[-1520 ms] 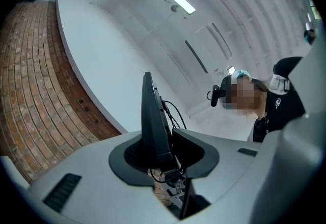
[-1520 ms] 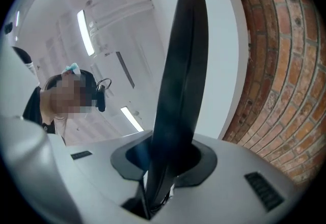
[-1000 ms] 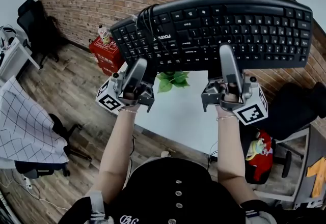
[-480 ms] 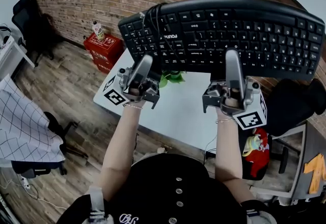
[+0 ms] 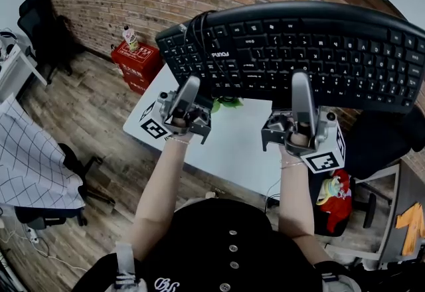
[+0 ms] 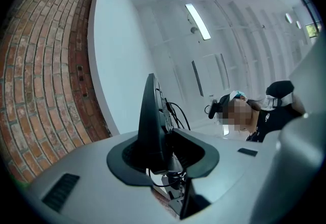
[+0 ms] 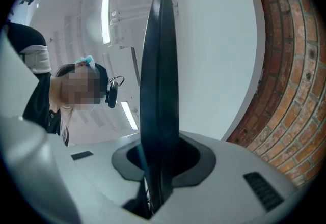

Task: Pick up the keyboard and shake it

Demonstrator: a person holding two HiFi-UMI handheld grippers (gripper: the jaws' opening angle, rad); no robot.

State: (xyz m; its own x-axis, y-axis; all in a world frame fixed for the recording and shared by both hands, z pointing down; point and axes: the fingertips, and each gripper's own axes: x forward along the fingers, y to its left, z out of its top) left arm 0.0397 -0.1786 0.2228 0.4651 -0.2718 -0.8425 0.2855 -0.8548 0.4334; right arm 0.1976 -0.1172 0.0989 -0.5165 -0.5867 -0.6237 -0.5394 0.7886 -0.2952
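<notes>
A black keyboard [image 5: 299, 52] hangs in the air above the white table [image 5: 232, 145], keys toward me, with its cable [image 5: 198, 28] coiled at its left end. My left gripper [image 5: 192, 85] is shut on its near edge toward the left. My right gripper [image 5: 300, 81] grips the near edge right of the middle, its jaws closing on it. In the left gripper view the keyboard [image 6: 153, 121] stands edge-on between the jaws of the left gripper [image 6: 163, 159]. The right gripper view shows the keyboard [image 7: 160, 90] the same way in the right gripper [image 7: 158, 167].
A green plant [image 5: 226, 103] sits on the table under the keyboard. A red box [image 5: 139, 62] with a bottle [image 5: 130, 36] stands by the brick wall. Black chairs [image 5: 40, 25] are at the far left. A red toy [image 5: 332, 194] lies at the right.
The keyboard and both grippers have shifted a little to the right, and the keyboard's right end has dropped. Both grips have held.
</notes>
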